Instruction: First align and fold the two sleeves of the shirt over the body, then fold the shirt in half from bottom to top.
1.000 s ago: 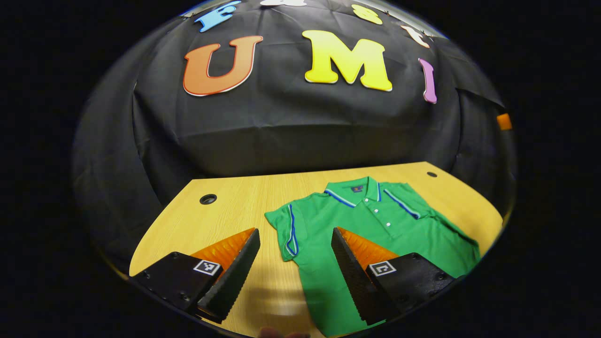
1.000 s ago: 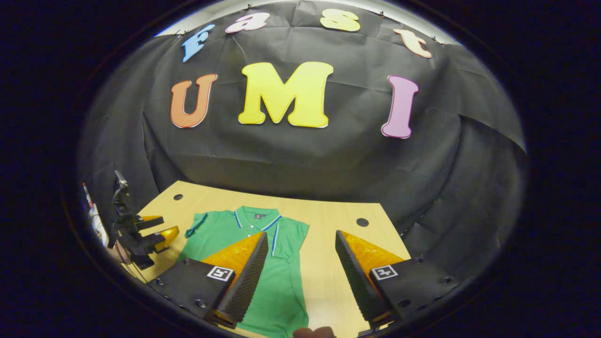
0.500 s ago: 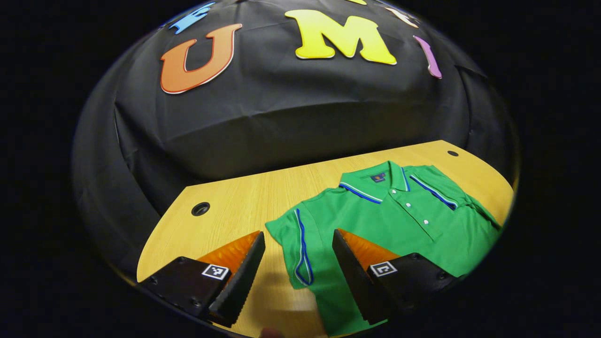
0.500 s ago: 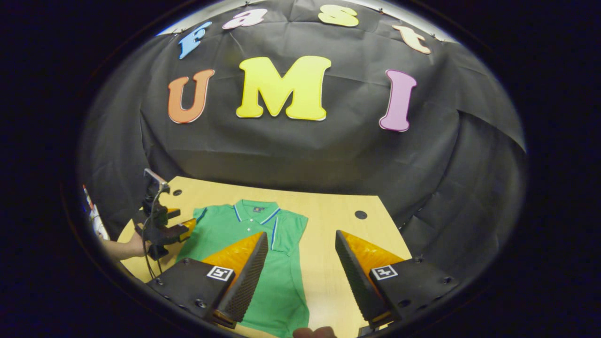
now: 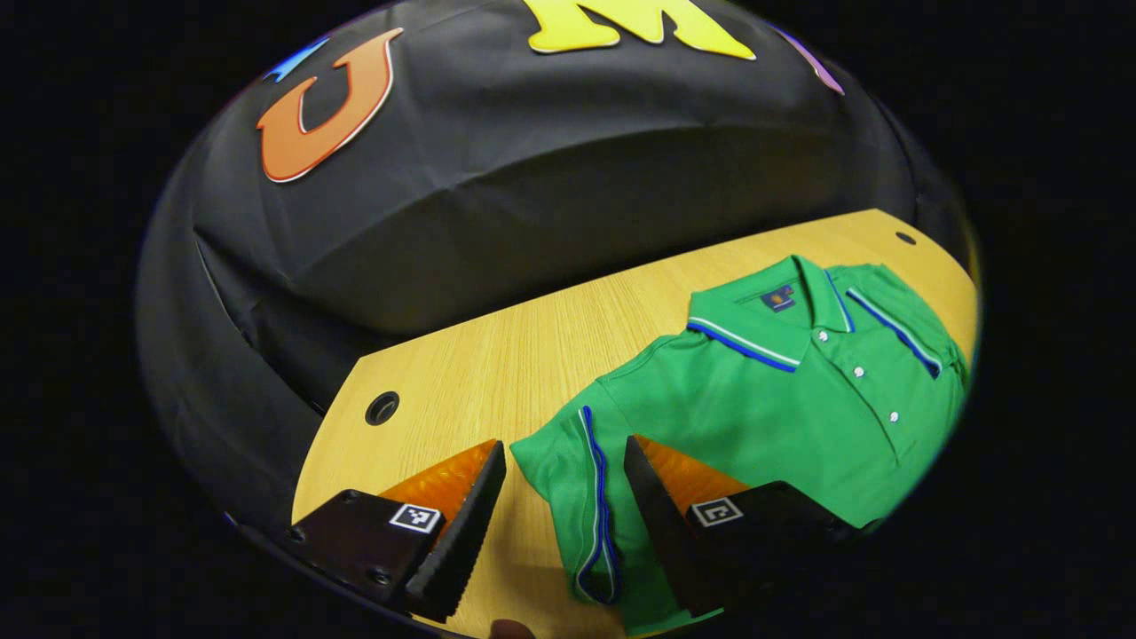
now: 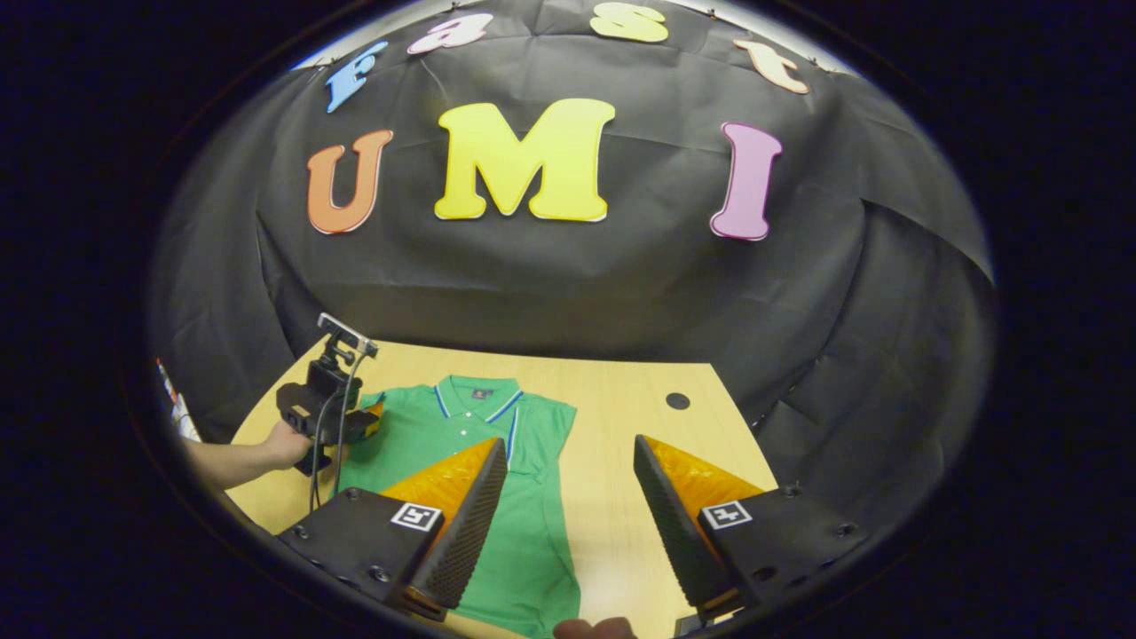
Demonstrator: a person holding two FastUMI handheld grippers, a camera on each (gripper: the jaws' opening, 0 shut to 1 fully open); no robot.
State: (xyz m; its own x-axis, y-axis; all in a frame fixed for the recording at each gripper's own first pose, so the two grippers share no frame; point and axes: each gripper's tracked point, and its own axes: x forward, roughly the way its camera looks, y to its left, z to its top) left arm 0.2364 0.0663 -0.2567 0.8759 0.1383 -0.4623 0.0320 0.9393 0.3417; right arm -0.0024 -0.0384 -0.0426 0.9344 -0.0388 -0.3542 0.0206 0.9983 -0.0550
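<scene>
Closer now, the left hand-held gripper (image 5: 555, 524) straddles the shirt (image 5: 781, 399) sleeve (image 5: 577, 479), jaws wide, gripping nothing; next: pinch, fold inward.

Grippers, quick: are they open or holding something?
Left gripper: open, its fingers either side of the shirt's sleeve.
Right gripper: open, holding nothing.

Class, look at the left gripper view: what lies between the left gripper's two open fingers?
In the left gripper view, the left gripper is open, and the green shirt's sleeve, with its blue and white stripe, lies between the fingers on the wooden table.
</scene>
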